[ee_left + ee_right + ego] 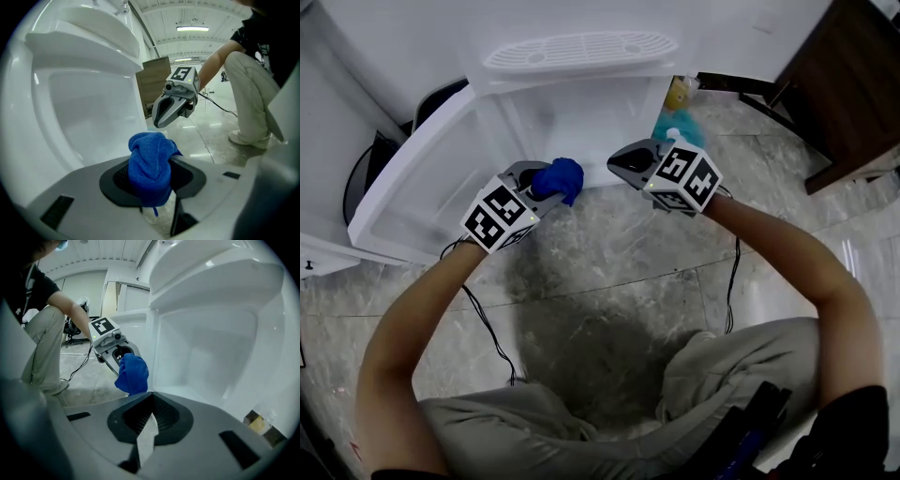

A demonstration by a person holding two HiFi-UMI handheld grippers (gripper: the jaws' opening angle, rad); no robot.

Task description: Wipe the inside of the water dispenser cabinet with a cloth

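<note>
Grey stone floor point(609, 272); white cabinet point(567, 122); perhaps wooden cupboard point(839, 84)

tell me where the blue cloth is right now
In the head view the blue cloth is bunched in the left gripper, left of centre, in front of the open water dispenser cabinet, with the shut right gripper to its right.

The cabinet point(581, 122) gapes open ahead; its door point(422, 192) flanks left.
</note>
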